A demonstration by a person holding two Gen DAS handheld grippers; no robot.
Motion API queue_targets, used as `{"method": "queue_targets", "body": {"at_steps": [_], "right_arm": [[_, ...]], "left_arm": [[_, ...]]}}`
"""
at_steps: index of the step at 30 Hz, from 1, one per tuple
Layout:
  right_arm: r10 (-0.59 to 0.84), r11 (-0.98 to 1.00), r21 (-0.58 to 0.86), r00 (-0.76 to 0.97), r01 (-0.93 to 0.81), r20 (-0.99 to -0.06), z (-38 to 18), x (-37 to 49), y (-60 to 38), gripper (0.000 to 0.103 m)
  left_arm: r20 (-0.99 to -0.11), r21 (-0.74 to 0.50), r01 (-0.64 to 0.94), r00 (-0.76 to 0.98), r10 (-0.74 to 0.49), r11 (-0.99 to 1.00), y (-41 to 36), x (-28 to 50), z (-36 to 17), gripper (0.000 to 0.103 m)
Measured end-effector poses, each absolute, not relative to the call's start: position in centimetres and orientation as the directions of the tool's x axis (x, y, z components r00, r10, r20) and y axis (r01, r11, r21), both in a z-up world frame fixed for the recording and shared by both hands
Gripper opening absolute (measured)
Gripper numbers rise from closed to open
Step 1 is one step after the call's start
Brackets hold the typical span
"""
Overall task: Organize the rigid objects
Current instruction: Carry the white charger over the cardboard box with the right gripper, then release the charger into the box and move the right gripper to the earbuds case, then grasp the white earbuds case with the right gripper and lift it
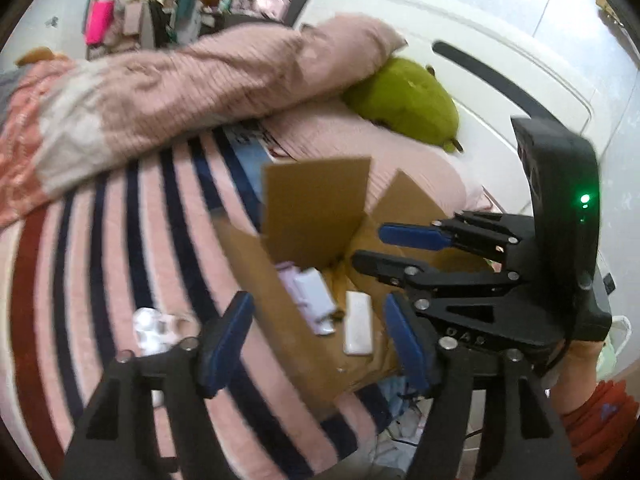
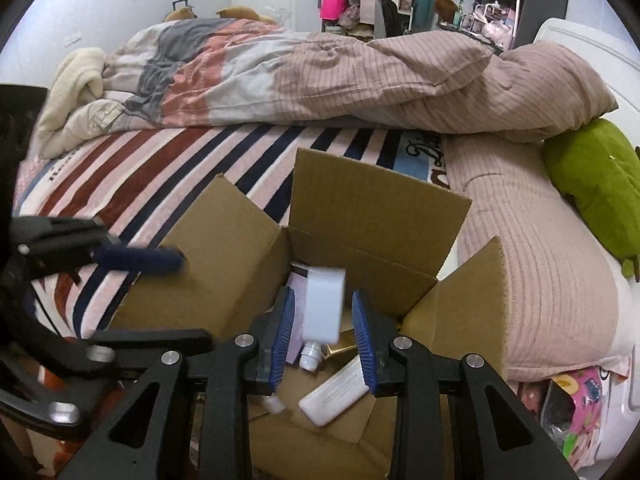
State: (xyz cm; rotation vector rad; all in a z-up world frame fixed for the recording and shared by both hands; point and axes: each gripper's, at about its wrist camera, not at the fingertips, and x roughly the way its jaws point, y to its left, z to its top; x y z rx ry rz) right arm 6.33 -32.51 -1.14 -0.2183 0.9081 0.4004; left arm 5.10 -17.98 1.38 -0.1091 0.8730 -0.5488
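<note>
Right gripper (image 2: 323, 338) fingers spread above the cardboard box (image 2: 352, 248), seemingly clear of the white bottle (image 2: 323, 308); left gripper (image 1: 316, 344) fingers wide apart, empty.

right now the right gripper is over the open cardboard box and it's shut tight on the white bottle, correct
Not quite. The right gripper is over the open cardboard box, but it is open: in the right wrist view its blue pads stand apart, with gaps on both sides of the white bottle, which lies in the box.
</note>
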Motion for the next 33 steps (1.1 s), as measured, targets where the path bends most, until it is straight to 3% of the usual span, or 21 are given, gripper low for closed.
{"method": "queue_targets", "body": {"at_steps": [9,13,19,25,33], "right_arm": [[0.375,0.852,0.036,0.561,-0.523,-0.738,2.1,3.9,-26.1,0.035],[0.466,0.785,0.077,0.503,-0.615,-0.728,1.6,2.7,-21.1,0.041],[0.513,0.719,0.147,0.377,-0.679,-0.771,-3.5,2.2,-14.4,0.051],[0.483,0.787,0.250,0.311,-0.564,-0.818,-11.7,3.7,-11.9,0.060],[0.428,0.869,0.243,0.411,-0.431,-0.805,-15.3,5.5,-10.9,0.060]], "left_arm": [[-0.681,-0.234,0.187,0.669,-0.298,0.954,-6.1,0.5,2.0,0.074],[-0.691,-0.229,0.090,0.686,-0.228,0.969,-1.2,-1.1,0.3,0.077],[-0.722,-0.255,-0.015,0.668,-0.180,0.967,4.5,-2.3,-3.8,0.078],[-0.753,-0.281,-0.068,0.634,-0.176,0.957,7.4,-1.8,-7.6,0.078],[-0.768,-0.299,-0.099,0.615,-0.178,0.949,8.9,-0.9,-10.1,0.078]]}}
